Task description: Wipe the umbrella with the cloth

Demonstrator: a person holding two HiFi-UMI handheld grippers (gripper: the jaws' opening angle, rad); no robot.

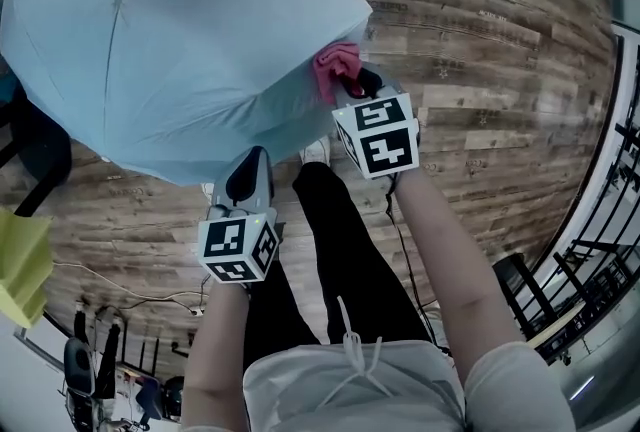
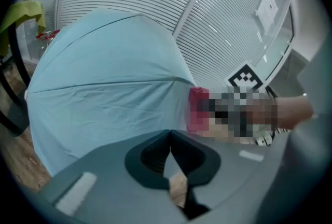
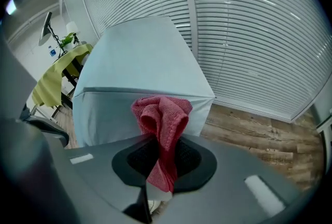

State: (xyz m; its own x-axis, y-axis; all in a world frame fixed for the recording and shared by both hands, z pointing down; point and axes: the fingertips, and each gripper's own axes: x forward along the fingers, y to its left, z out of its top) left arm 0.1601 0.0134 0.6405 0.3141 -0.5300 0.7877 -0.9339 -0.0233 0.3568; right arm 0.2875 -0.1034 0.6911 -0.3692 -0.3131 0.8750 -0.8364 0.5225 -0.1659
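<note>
Umbrella [image 1: 180, 40]: open, light blue, canopy filling the 10 to 12 o'clock part of the head view, above the wooden floor [image 1: 480, 70].

Cloth [image 1: 337, 68]: red-pink, bunched, touching the canopy edge at the umbrella's 4 o'clock side.

Right gripper [image 1: 360, 85]: jaws clamped on the cloth. In the right gripper view the cloth [image 3: 162, 124] rises from between the jaws of the right gripper [image 3: 157, 139], and its folded top lies against the umbrella [image 3: 140, 57].

Left gripper [image 1: 250, 175]: positioned at the canopy's 6 o'clock edge. In the left gripper view the jaws of the left gripper [image 2: 169, 135] meet at the tips with nothing seen between them; the umbrella [image 2: 104, 88] lies beyond, at 11 o'clock.
</note>
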